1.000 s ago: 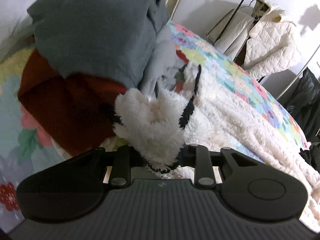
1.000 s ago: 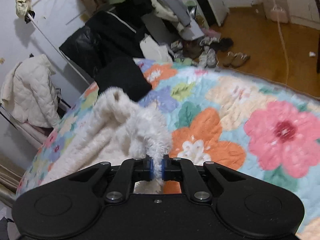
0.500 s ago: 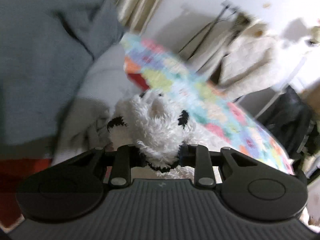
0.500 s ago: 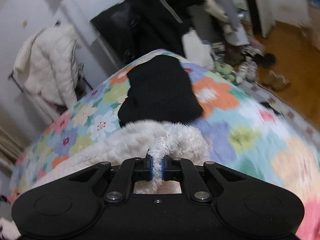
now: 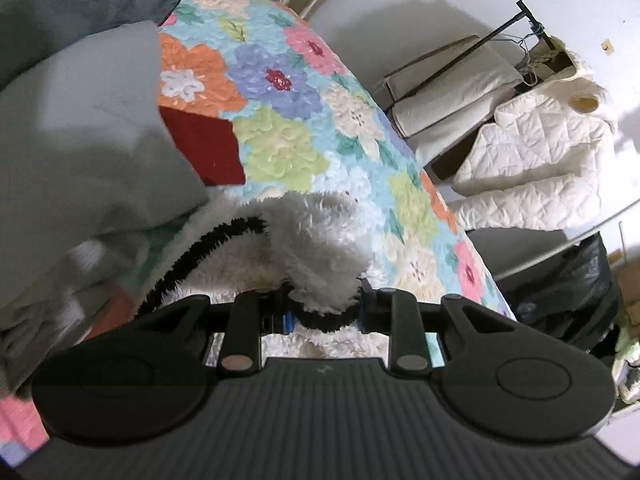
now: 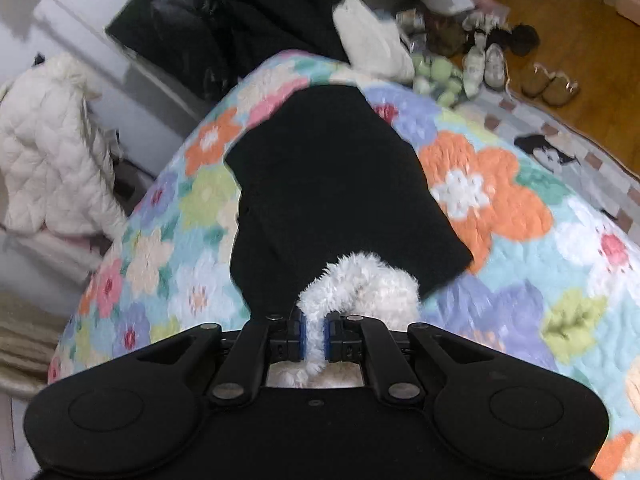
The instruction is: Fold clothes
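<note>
1. The white fleece garment (image 5: 316,240), trimmed with a black fuzzy edging (image 5: 200,252), fills the middle of the left wrist view. A thick bunch of it is clamped in the left gripper (image 5: 324,316), whose jaws stand partly closed with the pile and a bit of the black trim squeezed between the blue pads. The rest of the garment lies below on the bed, over the floral quilt (image 5: 280,80).
2. To the left in the same view sits a stack of folded clothes: a light grey piece (image 5: 80,140), a dark grey one (image 5: 80,0) above it, and a corner of a dark red piece (image 5: 204,148) showing from beneath the light grey. The fleece lies just beside this stack.
3. Beyond the bed, a white quilted jacket (image 5: 536,160) hangs on a clothes rail (image 5: 480,36) against the wall.
4. In the right wrist view, the right gripper (image 6: 315,336) is nearly closed on a thin ridge of the same white fleece (image 6: 360,284), which arches up out of the jaws and falls back to the right.
5. Just past that ridge a folded black garment (image 6: 332,184) lies flat on the quilt (image 6: 520,200). Shoes (image 6: 488,64) and slippers (image 6: 548,84) lie on the wooden floor (image 6: 560,8) beyond the bed.
</note>
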Demonstrator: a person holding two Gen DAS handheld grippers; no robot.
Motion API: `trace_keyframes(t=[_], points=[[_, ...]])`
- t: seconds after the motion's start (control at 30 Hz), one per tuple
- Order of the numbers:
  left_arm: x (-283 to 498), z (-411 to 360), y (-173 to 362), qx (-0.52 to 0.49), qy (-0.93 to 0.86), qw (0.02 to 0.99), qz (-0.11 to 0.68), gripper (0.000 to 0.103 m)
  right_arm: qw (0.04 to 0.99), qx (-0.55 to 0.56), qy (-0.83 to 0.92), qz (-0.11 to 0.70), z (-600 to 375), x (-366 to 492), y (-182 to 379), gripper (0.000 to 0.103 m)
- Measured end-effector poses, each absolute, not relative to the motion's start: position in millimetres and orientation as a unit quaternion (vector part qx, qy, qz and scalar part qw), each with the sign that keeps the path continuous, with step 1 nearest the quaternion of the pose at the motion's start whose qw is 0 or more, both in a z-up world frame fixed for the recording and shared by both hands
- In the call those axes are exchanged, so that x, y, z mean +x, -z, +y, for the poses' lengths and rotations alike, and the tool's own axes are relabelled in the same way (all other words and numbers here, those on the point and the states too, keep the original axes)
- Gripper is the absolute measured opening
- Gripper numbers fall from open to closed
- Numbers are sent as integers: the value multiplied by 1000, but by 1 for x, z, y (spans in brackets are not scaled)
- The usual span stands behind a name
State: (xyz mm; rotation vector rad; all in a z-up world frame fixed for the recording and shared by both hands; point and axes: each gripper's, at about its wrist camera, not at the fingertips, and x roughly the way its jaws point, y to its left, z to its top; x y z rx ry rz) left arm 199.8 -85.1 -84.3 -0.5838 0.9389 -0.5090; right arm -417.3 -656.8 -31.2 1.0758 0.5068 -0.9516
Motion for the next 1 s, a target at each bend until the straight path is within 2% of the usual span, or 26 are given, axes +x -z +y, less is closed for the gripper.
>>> trace_keyframes(t=[0.13, 0.23, 0.27, 0.33, 0.4, 0.47, 0.5, 0.57, 0.67, 0.77, 0.83, 0.9, 0.97, 1.0], points=[[208, -120, 97, -222, 242, 848, 417, 27, 744, 479, 414, 214, -668, -405, 46, 17], [205, -128, 105, -209, 242, 860, 398, 39, 764, 437, 422, 217, -652, -404, 47, 30], [203, -127, 104, -216, 246, 860, 391, 45, 773, 418, 422, 222, -645, -403, 45, 31], [197, -123, 103, -228, 254, 862, 376, 48, 797, 353, 429, 238, -625, -400, 36, 32], [186, -115, 89, -205, 265, 880, 336, 72, 815, 277, 436, 262, -598, -393, 26, 33], [174, -105, 75, -170, 273, 896, 306, 74, 824, 202, 442, 290, -570, -382, 17, 35], [168, -99, 69, -153, 277, 902, 293, 75, 825, 161, 444, 310, -558, -375, 15, 41], [161, -88, 67, -135, 286, 898, 306, 75, 821, 88, 446, 347, -541, -360, 14, 44], [150, -69, 80, -129, 297, 882, 341, 75, 808, 36, 442, 388, -536, -343, 17, 44], [140, -56, 95, -114, 283, 883, 356, 75, 796, 34, 456, 396, -553, -336, 18, 42], [135, -48, 105, -110, 272, 883, 365, 75, 792, 77, 476, 375, -573, -341, 18, 42], [133, -41, 112, -116, 264, 881, 375, 75, 780, 177, 498, 335, -597, -354, 18, 43], [131, -34, 117, -123, 260, 878, 384, 75, 756, 302, 519, 260, -607, -376, 16, 43], [130, -32, 117, -121, 259, 877, 386, 75, 759, 315, 522, 230, -599, -381, 10, 45]])
